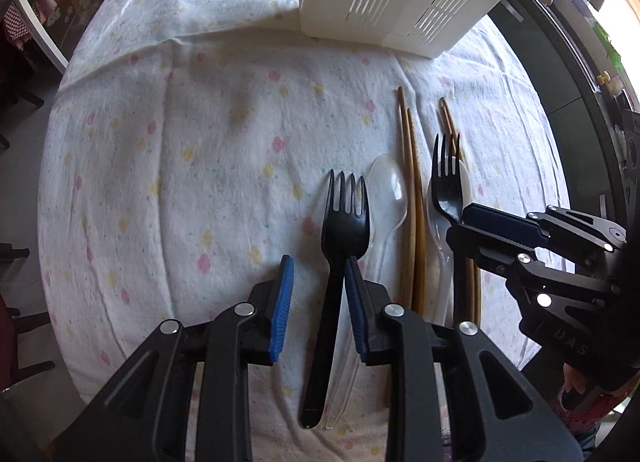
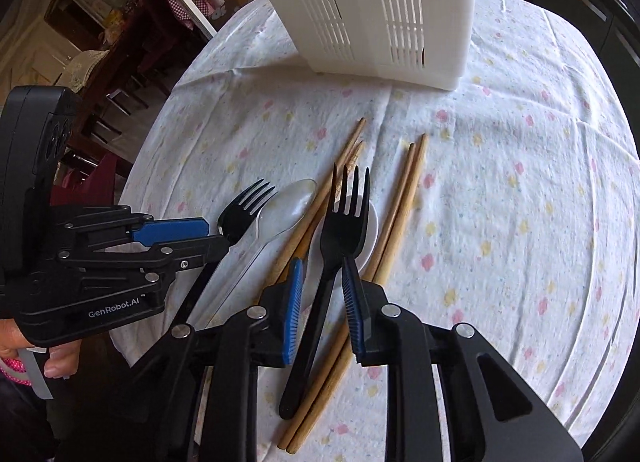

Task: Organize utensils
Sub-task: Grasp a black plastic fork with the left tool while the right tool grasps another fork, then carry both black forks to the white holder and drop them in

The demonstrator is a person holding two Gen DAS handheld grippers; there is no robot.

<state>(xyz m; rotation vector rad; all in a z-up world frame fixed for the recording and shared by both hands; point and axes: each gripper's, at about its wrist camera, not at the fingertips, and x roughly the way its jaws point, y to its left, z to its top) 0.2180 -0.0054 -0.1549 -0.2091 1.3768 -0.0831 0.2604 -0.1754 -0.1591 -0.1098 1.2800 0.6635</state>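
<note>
A: Where are the utensils lying?

B: They are lying in a row on the flowered cloth (image 1: pixel 200 134), handles toward the cameras. Nearest the left gripper (image 1: pixel 318 278) a black fork (image 1: pixel 340 246) is lying with its tines pointing away, and a clear spoon (image 1: pixel 387 190) is lying just beside it, touching along the handle.

A: And further right?

B: A pair of chopsticks (image 1: pixel 412 198) is lying next to the spoon. Beyond that a second fork (image 2: pixel 340 246) is resting on top of a white spoon (image 2: pixel 370 230), with a second chopstick pair (image 2: pixel 404 198) running under and beside them.

A: What are the jaws doing?

B: The left jaws are standing wide, straddling the first fork's handle; its right pad (image 1: pixel 356 302) is sitting close against the handle, while the left pad is standing apart from it. I cannot tell whether that near pad is touching. The right gripper (image 2: pixel 322 302) is also standing open, its blue pads on either side of the second fork's handle, neither one pressing it.

A: Is the holder anywhere near?

B: A white slotted caddy (image 2: pixel 372 18) is standing upright at the far side of the cloth, well apart from the row. Through its slits something dark is showing, too small to tell what.
</note>
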